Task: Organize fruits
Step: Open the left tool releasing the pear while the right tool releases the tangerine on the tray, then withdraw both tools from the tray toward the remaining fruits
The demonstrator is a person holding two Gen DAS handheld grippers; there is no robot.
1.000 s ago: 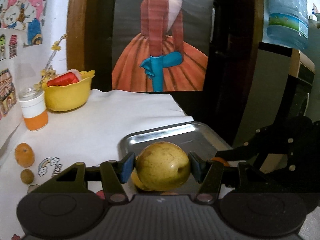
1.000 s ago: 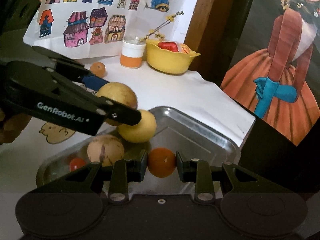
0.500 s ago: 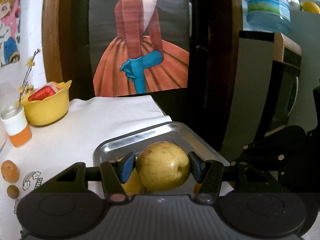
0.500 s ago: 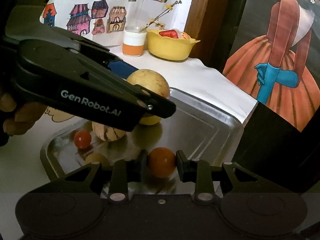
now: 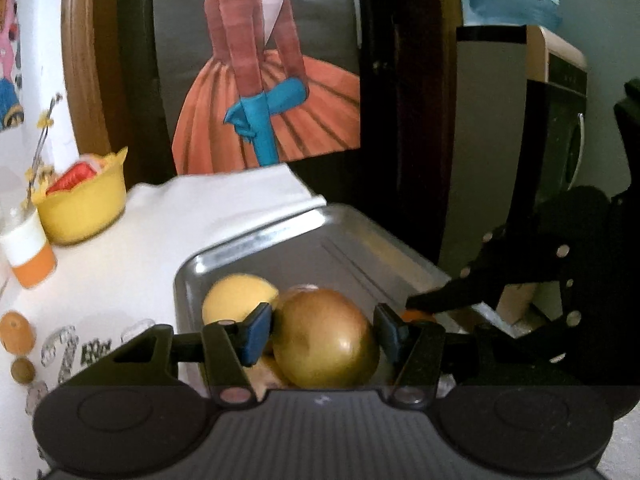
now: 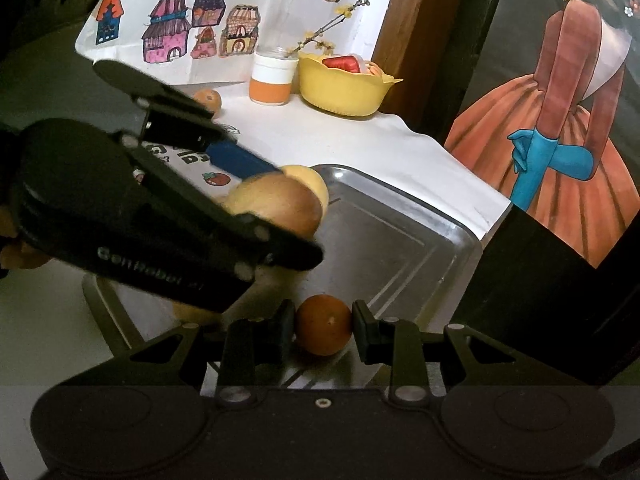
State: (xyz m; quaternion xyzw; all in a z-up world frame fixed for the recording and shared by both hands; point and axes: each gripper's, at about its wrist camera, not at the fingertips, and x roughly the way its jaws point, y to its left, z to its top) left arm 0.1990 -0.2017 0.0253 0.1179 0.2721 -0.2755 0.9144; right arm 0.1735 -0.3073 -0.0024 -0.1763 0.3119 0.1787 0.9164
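A steel tray [image 5: 256,236] [image 6: 400,248] lies at the corner of the white-clothed table. My left gripper [image 5: 324,332] [image 6: 280,208] is shut on a large yellow-brown round fruit [image 5: 326,338] [image 6: 276,208], held low over the tray's left part. A yellow fruit [image 5: 236,300] [image 6: 316,184] rests in the tray just behind it. My right gripper [image 6: 323,330] [image 5: 424,304] is shut on a small orange [image 6: 323,330] [image 5: 416,315] just above the tray's near part. More fruit lies under the left gripper, mostly hidden.
A yellow bowl [image 5: 84,204] [image 6: 344,88] and an orange-and-white cup [image 5: 30,252] [image 6: 274,80] stand at the back by the wall. A loose orange [image 5: 16,332] [image 6: 208,100] and a small brown fruit [image 5: 22,370] lie on the cloth. The table's edge runs right behind the tray.
My left gripper has come down and forward with the round fruit, lower into the tray. The right gripper has sunk toward the tray floor with the orange still in it.
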